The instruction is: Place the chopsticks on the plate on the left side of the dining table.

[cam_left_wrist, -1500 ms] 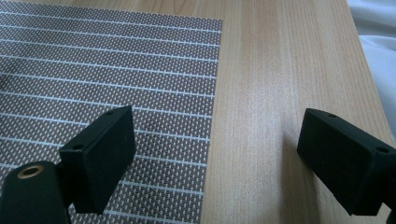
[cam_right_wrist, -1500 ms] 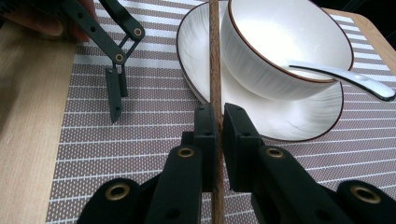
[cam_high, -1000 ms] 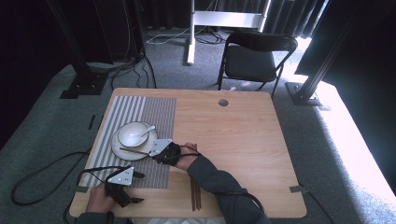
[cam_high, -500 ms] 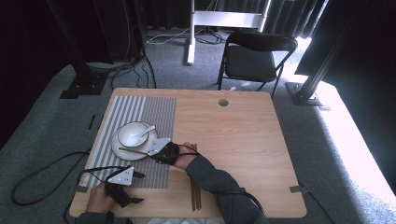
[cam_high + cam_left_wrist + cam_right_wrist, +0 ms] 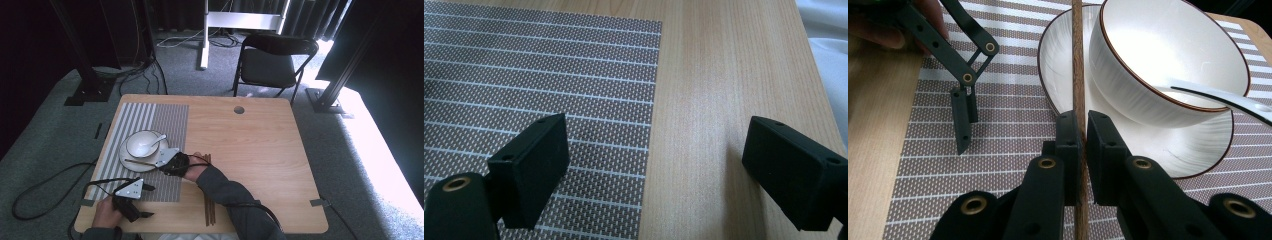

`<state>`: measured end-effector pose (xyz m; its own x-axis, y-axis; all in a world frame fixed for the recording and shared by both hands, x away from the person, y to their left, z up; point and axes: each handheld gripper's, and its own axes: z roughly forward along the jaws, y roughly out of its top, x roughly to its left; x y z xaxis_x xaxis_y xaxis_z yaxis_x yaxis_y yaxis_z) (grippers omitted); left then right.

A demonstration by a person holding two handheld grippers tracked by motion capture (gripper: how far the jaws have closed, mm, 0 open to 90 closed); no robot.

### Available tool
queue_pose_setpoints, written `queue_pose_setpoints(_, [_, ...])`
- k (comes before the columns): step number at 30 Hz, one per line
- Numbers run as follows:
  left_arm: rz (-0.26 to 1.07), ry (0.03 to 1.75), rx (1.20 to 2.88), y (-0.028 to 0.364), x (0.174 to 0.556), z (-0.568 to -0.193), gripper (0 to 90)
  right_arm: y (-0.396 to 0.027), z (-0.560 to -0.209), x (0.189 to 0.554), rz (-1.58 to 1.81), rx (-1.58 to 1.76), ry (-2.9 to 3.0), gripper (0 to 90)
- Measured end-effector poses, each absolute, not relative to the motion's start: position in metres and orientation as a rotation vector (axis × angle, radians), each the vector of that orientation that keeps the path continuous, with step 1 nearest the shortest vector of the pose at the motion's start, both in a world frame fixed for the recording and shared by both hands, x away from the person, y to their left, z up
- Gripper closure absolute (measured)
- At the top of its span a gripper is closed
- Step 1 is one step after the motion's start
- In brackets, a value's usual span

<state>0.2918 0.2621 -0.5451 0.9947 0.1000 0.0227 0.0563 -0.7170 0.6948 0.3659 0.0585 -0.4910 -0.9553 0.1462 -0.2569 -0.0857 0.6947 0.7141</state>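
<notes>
We find no brand, label or writing that we can read on any of these things.

The right claw (image 5: 1079, 135) is pinching a single wooden chopstick (image 5: 1077, 60) between its two black jaws. The chopstick is a slim, straight, dark brown stick with a visible wood grain. In the right gripper view it runs up from the jaws and lies across the rim of the white plate (image 5: 1058, 65), just beside the white bowl (image 5: 1158, 65) that stands on that plate. Both the bowl and the plate carry a thin dark reddish line around their rims. A white spoon (image 5: 1218, 97) rests in the bowl, its handle jutting out over the edge.

In the high view we see the right claw (image 5: 162, 161) at the near edge of the plate (image 5: 125, 157), with the chopstick (image 5: 142, 162) lying across the plate's near side. The plate sits on a grey striped placemat (image 5: 170, 125) at the left of the wooden worktop (image 5: 260, 150). More dark chopsticks (image 5: 209, 210) lie on the bare wood near the person's right sleeve (image 5: 235, 197), well apart from the plate.

The left claw (image 5: 654, 170) is spread wide with nothing between its jaws, hovering over the edge where the placemat (image 5: 549, 75) meets the worktop (image 5: 724, 75). In the high view the left claw (image 5: 142, 202) sits at the near left corner of the worktop.
</notes>
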Motion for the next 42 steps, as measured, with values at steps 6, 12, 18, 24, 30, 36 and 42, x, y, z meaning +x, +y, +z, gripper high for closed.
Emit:
queue_pose_setpoints(6, [0.074, 0.107, 2.371, 0.262, 0.292, -0.545, 11.7, 0.062, -0.493, 0.369, 1.116, 0.049, 2.619, 84.3])
queue_pose_setpoints(12, [0.075, 0.105, 2.372, 0.262, 0.292, -0.545, 11.7, 0.065, -0.492, 0.373, 1.118, 0.038, 2.626, 84.3])
queue_pose_setpoints(18, [0.075, 0.105, 2.373, 0.262, 0.292, -0.545, 11.7, 0.070, -0.495, 0.375, 1.115, 0.020, 2.637, 84.3])
queue_pose_setpoints(24, [0.077, 0.105, 2.373, 0.262, 0.292, -0.545, 11.7, 0.076, -0.496, 0.376, 1.111, 0.003, 2.643, 84.3])
queue_pose_setpoints(30, [0.075, 0.107, 2.371, 0.262, 0.292, -0.545, 11.7, 0.082, -0.498, 0.377, 1.114, -0.005, 2.658, 84.3])
queue_pose_setpoints(36, [0.074, 0.108, 2.370, 0.262, 0.292, -0.545, 11.7, 0.088, -0.500, 0.379, 1.120, -0.005, 2.661, 84.3])
queue_pose_setpoints(42, [0.075, 0.105, 2.373, 0.262, 0.292, -0.545, 11.7, 0.096, -0.501, 0.380, 1.108, -0.019, 2.663, 84.3])
